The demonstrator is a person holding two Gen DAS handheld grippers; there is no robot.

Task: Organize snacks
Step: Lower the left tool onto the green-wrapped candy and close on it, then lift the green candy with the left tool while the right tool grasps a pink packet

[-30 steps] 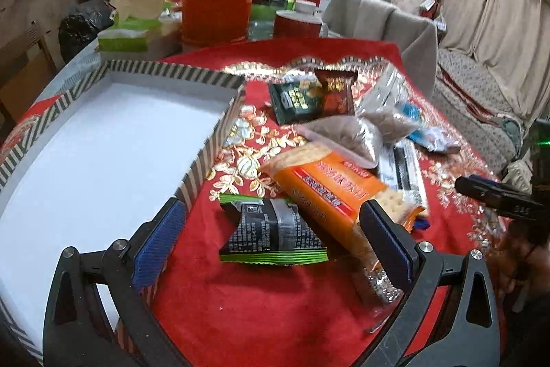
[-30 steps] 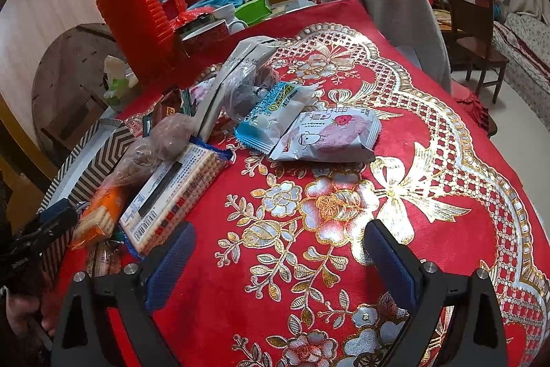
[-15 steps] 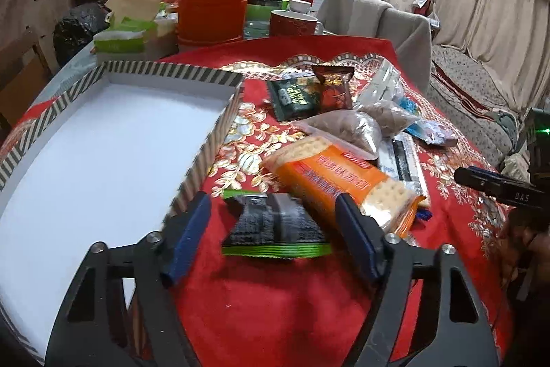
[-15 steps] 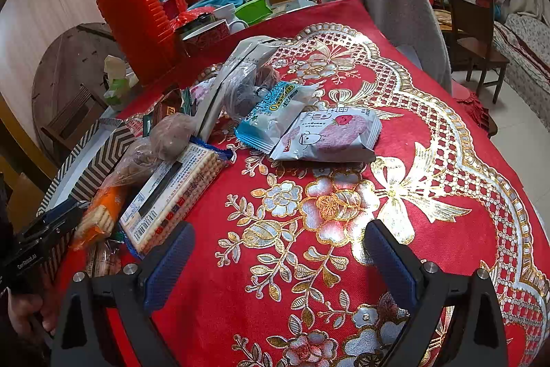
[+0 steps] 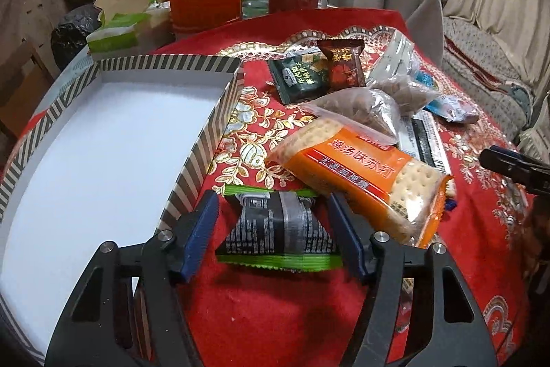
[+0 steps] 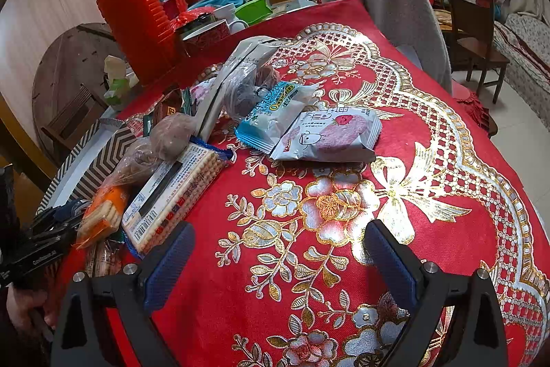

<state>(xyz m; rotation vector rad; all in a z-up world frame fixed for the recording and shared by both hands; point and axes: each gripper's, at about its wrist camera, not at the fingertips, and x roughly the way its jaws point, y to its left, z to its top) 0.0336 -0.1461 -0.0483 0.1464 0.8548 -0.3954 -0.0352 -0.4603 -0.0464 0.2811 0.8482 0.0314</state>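
Observation:
A black snack packet with green edges (image 5: pixel 280 229) lies on the red tablecloth between the fingers of my left gripper (image 5: pixel 275 222). The jaws have narrowed around it; a gap still shows on the left side. An orange cracker pack (image 5: pixel 361 174) lies just right of it, also seen in the right wrist view (image 6: pixel 103 212). The striped white tray (image 5: pixel 220 67) stands to the left. My right gripper (image 6: pixel 278 250) is open and empty over bare cloth, near a pink packet (image 6: pixel 326 136) and a blue packet (image 6: pixel 271 116).
More snacks lie beyond: a dark green packet (image 5: pixel 299 78), a brown packet (image 5: pixel 343 64), clear bags of nuts (image 5: pixel 357 109) and a long biscuit pack (image 6: pixel 172 195). A red thermos (image 6: pixel 137 23), mugs and a tissue box (image 5: pixel 117 33) stand at the back.
My left gripper has moved forward over the black packet and its jaws have closed in from wide open to either side of it. The right gripper has stayed still.

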